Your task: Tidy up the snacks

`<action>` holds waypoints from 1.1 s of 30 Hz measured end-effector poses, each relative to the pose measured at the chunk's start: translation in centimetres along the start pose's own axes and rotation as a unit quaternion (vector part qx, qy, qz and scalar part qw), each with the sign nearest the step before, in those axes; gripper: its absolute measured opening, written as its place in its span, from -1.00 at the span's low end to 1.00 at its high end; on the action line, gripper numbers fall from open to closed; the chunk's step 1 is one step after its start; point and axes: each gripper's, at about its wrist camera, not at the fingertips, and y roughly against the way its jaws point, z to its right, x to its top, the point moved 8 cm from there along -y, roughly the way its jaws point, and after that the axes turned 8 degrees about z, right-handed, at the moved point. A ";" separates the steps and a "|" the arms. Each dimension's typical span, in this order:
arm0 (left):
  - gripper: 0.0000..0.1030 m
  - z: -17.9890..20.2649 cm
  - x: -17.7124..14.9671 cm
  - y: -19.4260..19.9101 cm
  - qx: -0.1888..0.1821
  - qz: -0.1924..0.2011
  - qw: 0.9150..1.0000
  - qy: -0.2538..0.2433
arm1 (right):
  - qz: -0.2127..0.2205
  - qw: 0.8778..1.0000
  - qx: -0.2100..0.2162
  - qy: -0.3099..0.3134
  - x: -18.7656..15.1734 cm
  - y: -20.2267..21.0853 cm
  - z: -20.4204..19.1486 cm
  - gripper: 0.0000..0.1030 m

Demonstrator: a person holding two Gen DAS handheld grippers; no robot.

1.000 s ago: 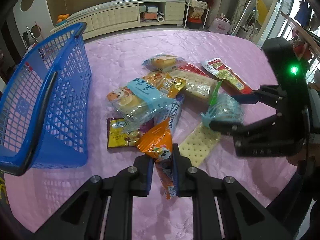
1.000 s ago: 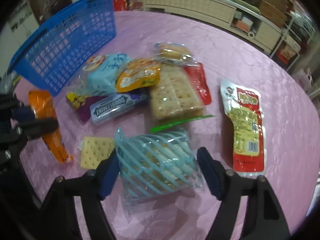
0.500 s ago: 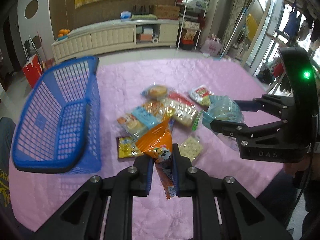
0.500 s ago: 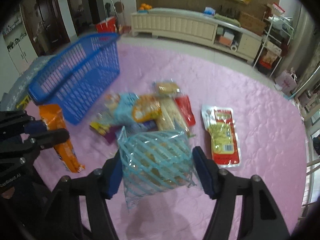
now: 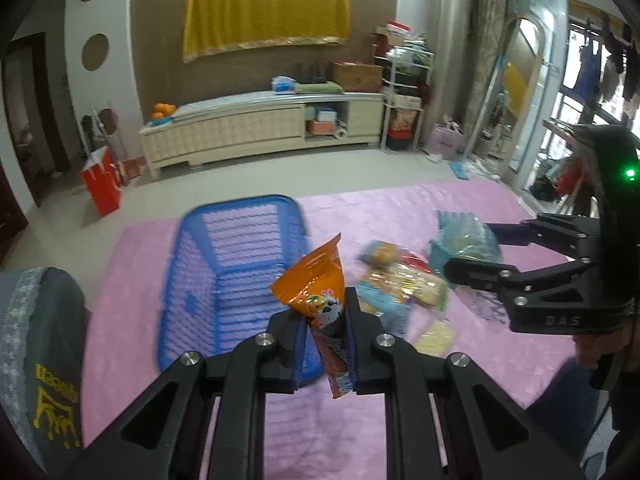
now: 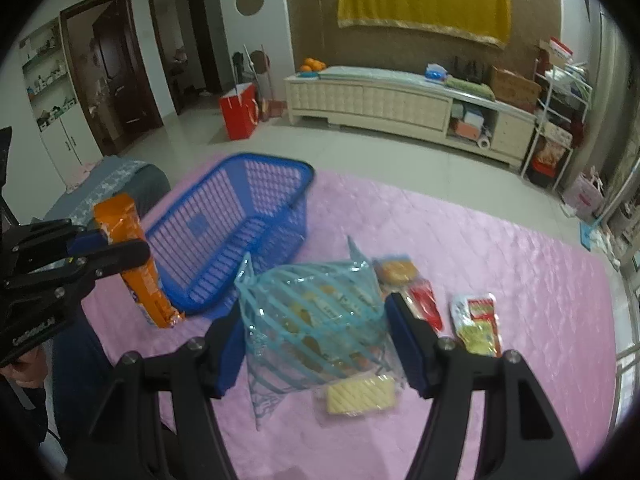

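A: Where is the basket (image 5: 224,280) from each pair of tongs?

B: From the left tongs (image 5: 326,340) it lies ahead, below and a little to the left, its near rim just past the fingertips in the left view. From the right tongs (image 6: 316,344) it sits ahead and well off to the left, with the loose snacks (image 6: 476,324) on the pink tabletop (image 6: 520,272) to the right.

A: So the left is nearer?

B: I'd judge so. The left tongs are clamped on the orange packet (image 5: 320,300), which stands roughly upright, long axis running up and down between the pads. The right tongs grip the blue-striped bag (image 6: 316,320) by its two sides, held clear of the tabletop.

A: And the basket's long axis?

B: It runs away from the left camera, open top facing up; it looks empty. The orange packet needs only a short carry forward and left; the bag has to cross leftward past the left tongs, so the two could crowd each other over the rim.
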 end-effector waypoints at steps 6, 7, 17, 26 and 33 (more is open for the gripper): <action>-0.72 -5.0 0.0 0.3 0.027 0.001 1.000 0.010 | -0.005 1.000 0.012 0.025 1.2 -2.1 -4.1 0.35; -0.72 -5.6 -0.2 0.3 0.030 0.001 0.999 0.012 | -0.007 0.999 0.016 0.027 1.3 -2.5 -4.7 0.35; -0.72 -10.7 -1.4 -1.1 0.032 -0.003 0.998 0.047 | -0.034 0.998 0.032 0.042 1.5 -6.8 -8.6 0.35; -0.71 -12.7 -2.9 -3.1 0.024 -0.013 0.997 0.068 | -0.056 0.995 0.033 0.070 1.1 -9.7 -10.6 0.36; -0.71 -13.0 -3.5 -3.5 0.028 -0.017 0.997 0.070 | -0.061 0.993 0.020 0.096 0.3 -10.9 -10.7 0.44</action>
